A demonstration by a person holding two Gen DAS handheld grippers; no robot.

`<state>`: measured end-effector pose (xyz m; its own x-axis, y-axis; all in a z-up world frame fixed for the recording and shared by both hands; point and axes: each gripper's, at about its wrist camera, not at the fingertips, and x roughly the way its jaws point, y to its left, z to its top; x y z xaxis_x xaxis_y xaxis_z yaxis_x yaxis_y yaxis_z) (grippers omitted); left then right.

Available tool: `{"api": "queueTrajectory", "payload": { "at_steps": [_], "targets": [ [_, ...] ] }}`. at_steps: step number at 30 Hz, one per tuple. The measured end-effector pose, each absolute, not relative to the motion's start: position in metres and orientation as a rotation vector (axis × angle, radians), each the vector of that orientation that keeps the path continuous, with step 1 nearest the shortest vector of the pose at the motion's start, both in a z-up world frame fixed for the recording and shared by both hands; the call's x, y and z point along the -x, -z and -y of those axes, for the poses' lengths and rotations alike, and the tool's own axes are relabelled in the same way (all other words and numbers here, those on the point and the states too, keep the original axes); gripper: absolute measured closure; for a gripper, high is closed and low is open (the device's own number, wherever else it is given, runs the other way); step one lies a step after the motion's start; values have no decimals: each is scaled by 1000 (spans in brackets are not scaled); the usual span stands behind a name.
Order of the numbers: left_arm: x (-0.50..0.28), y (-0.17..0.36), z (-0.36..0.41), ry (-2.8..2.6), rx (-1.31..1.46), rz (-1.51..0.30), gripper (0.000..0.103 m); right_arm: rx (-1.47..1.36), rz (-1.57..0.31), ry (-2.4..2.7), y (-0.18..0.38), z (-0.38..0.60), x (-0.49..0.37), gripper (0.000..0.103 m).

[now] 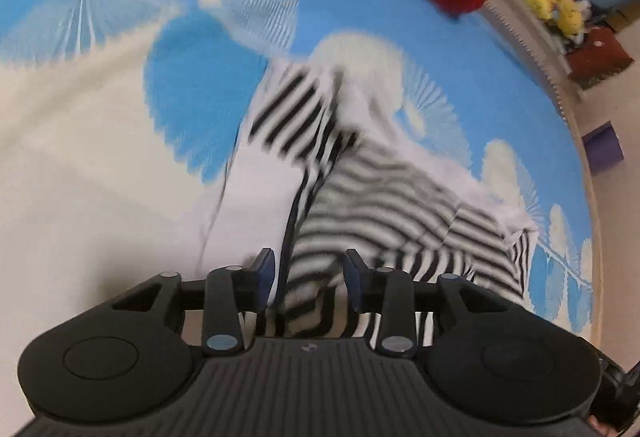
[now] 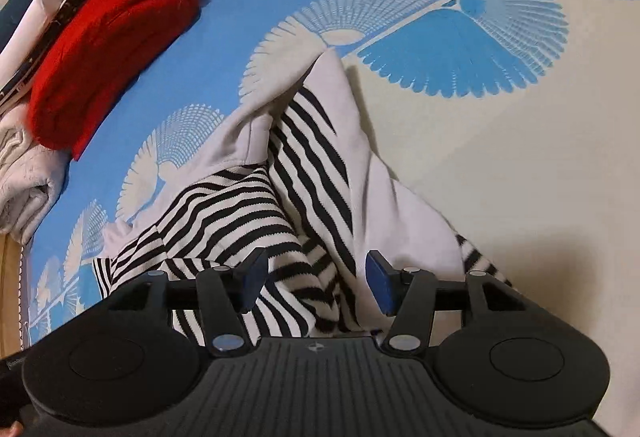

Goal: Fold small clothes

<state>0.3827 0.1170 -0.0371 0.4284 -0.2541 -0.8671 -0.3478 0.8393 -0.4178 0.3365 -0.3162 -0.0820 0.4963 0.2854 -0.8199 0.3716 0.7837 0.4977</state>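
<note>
Two grippers: both in view, one per wrist camera, each pointing down at the same garment.
Left gripper (image 1: 308,277): jaws parted by a moderate gap; striped cloth lies in the gap, and the pads do not visibly press on it. Picture is motion-blurred, so contact at the pad faces cannot be told.
Right gripper (image 2: 316,277): jaws spread wider than the left pair; blue pads stand clear on either side of a ridge of striped cloth, not pinching it.
Striped garment (image 2: 240,213): one, black-and-white stripes with plain white panels, lying crumpled and partly doubled over on the bedspread (image 2: 500,165), directly under and ahead of both grippers. One white corner points away from the right gripper toward the middle of the bedspread.
Bedspread pattern: blue ground with cream fan shapes on one side, plain cream on the other; the garment straddles the line between them.
Red knit item (image 2: 108,49): one, folded, resting at the far left edge of the bedspread in the right wrist view, well apart from the garment.
Pale folded cloth (image 2: 24,173): one, just beside the red item at the same edge.
Yellow plush toys (image 1: 554,1): a small cluster, off the bed on the floor side in the left wrist view; count unclear.
Purple block (image 1: 604,149): one, on the floor past the bed edge.
</note>
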Motion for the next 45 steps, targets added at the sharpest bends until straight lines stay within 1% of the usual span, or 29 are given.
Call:
{"api": "queueTrajectory", "payload": {
  "at_steps": [1,2,3,5,7,9,13,15,16,17,18,19,20,23,25,27,28,29,30,32,33,34,35,37,38,39,41,43,45],
  "targets": [
    [-383,44,-119,-62,640,-1176,90,-710,-1092,40,88,315,-339,50],
    [-384,48,-120,-61,666,-1188,100,-709,-1112,18,92,314,-343,64],
    [-382,44,-121,-55,665,-1169,100,-714,-1119,4,94,310,-345,96],
    [-382,24,-120,-31,614,-1088,100,-773,-1059,26,87,317,-339,100],
    [-379,1,-120,-2,565,-998,101,-821,-936,10,69,323,-334,100],
    [-377,-3,-119,-15,503,-994,101,-831,-906,40,64,328,-331,100],
    [-382,42,-118,-69,494,-1227,99,-874,-1153,178,113,330,-333,99],
    [-382,44,-116,-65,468,-1249,93,-853,-1216,202,122,327,-333,90],
    [-381,35,-117,-56,462,-1216,90,-812,-1206,204,117,324,-334,85],
    [-380,25,-118,-43,460,-1177,82,-766,-1183,206,108,323,-336,76],
    [-377,11,-117,-25,443,-1122,78,-725,-1148,211,98,321,-336,69],
    [-374,0,-114,-3,412,-1067,74,-682,-1103,217,87,320,-335,66],
    [-372,-8,-109,21,381,-1023,74,-643,-1054,213,76,317,-331,64],
    [-375,-7,-95,91,338,-993,74,-543,-894,120,54,304,-325,63],
    [-381,15,-94,98,382,-1050,74,-538,-877,16,54,293,-329,63],
    [-387,49,-99,44,410,-1174,79,-630,-1007,-37,81,292,-339,63],
    [-389,61,-101,13,409,-1224,90,-638,-1119,13,102,293,-343,64],
    [-388,59,-102,8,407,-1219,90,-634,-1191,61,117,296,-344,78],
    [-388,52,-103,16,400,-1210,90,-658,-1205,80,125,299,-344,82],
    [-388,30,-99,53,380,-1162,89,-658,-1183,75,117,303,-348,79],
    [-388,22,-98,75,368,-1130,89,-648,-1160,64,109,303,-348,74],
    [-387,20,-97,97,356,-1106,85,-647,-1130,52,101,305,-346,70],
    [-388,25,-96,99,342,-1121,84,-648,-1110,37,97,306,-343,63],
    [-390,47,-92,69,305,-1241,86,-613,-1179,30,105,304,-348,62],
    [-389,52,-91,65,293,-1273,86,-630,-1216,48,112,306,-348,67],
    [-386,44,-90,61,287,-1257,86,-666,-1228,66,115,308,-346,70],
    [-375,11,-89,87,278,-1162,86,-678,-1212,78,98,312,-342,69],
    [-354,-29,-91,107,269,-1053,85,-636,-1095,67,63,318,-332,68],
    [-329,-61,-96,125,259,-984,85,-582,-978,81,24,328,-318,64]
  ]
}}
